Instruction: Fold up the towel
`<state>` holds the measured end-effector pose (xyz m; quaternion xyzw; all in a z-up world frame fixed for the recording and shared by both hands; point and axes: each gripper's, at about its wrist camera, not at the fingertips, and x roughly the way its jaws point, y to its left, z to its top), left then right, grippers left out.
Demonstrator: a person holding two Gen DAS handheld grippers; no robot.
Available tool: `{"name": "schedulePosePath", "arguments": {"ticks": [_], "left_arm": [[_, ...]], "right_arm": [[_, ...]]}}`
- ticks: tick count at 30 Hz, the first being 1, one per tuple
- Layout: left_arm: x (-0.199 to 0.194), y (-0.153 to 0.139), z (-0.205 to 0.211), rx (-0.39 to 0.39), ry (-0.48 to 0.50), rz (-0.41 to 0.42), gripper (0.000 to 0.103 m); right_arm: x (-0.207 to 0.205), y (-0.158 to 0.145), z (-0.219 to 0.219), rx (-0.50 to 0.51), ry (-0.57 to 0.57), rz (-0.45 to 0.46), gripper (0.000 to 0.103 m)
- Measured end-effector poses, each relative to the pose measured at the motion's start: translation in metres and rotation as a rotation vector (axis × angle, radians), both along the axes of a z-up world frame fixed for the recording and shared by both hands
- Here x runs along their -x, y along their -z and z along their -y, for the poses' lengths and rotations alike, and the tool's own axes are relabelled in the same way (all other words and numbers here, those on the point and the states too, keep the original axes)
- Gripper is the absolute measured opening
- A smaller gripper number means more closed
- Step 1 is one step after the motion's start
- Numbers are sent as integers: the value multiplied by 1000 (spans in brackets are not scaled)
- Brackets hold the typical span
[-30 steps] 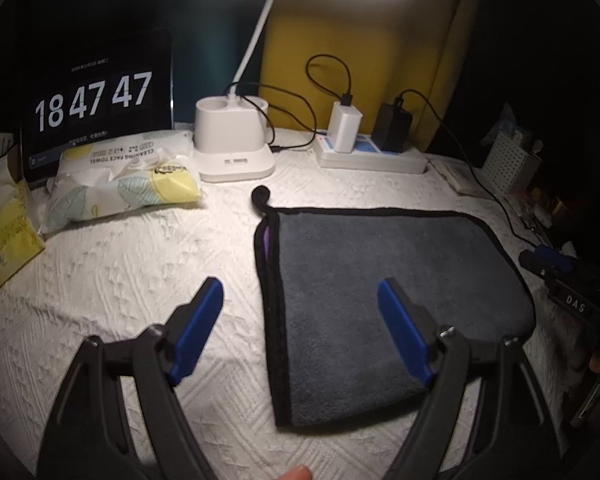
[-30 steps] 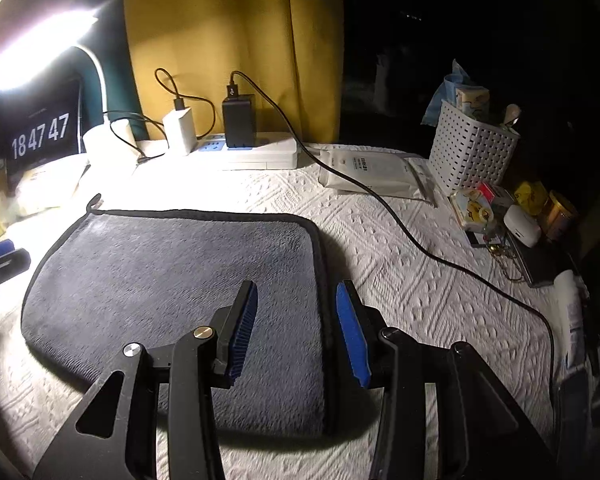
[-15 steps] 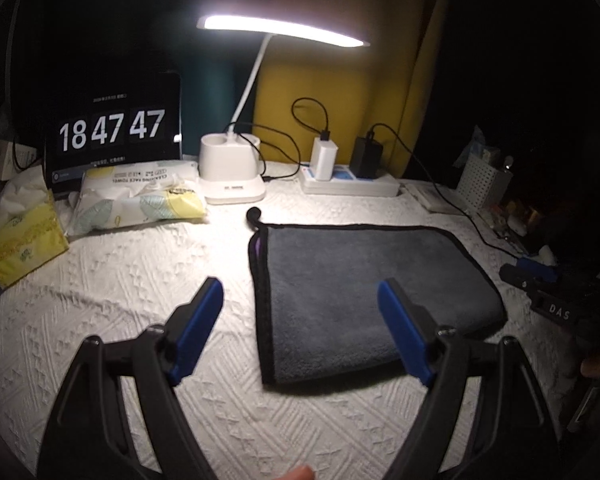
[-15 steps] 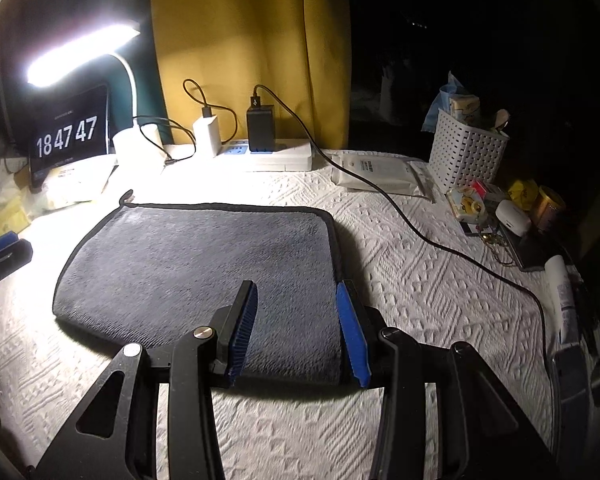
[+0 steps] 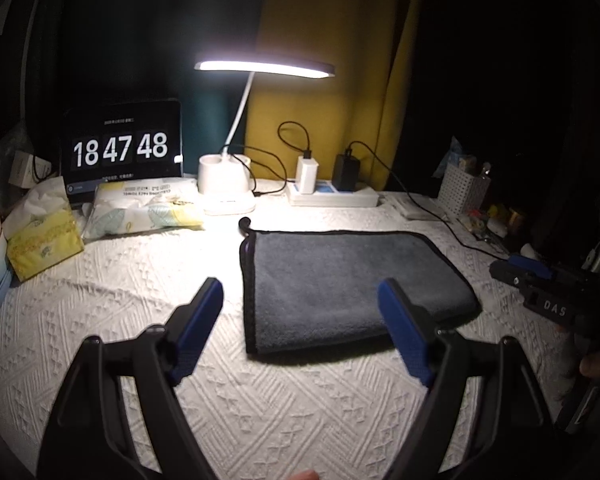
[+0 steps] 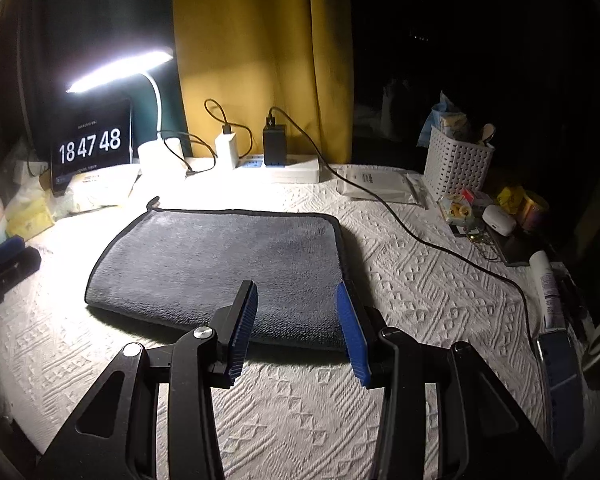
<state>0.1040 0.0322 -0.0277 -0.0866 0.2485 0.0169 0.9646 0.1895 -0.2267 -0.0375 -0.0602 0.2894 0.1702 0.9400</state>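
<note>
Now towel [image 5: 340, 284] lies flat, folded, on cloth [image 5: 120, 300]; I hold left claw [image 5: 300, 330] and right claw [image 6: 296, 328] spread, empty, clear of its near edge, so fold sits undisturbed.

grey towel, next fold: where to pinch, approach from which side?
Judging by its pose, pinch the towel at its near corners. It lies flat, already doubled, with the rounded fold along the near edge. Both the left gripper and right gripper are open, so come in low from the near side, each straddling a corner.

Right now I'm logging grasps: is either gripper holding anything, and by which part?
Nothing is held. The left gripper and right gripper are both open, short of the towel.
</note>
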Motion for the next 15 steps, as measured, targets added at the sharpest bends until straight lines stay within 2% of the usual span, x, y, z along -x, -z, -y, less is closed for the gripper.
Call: {"name": "schedulePosePath", "arguments": {"ticks": [8, 15], "left_arm": [[23, -1, 8, 3, -3, 46, 81], [46, -7, 13, 46, -10, 90, 81]], "right_arm": [[25, -9, 8, -12, -6, 43, 44], [46, -13, 12, -4, -11, 74, 44]]}}
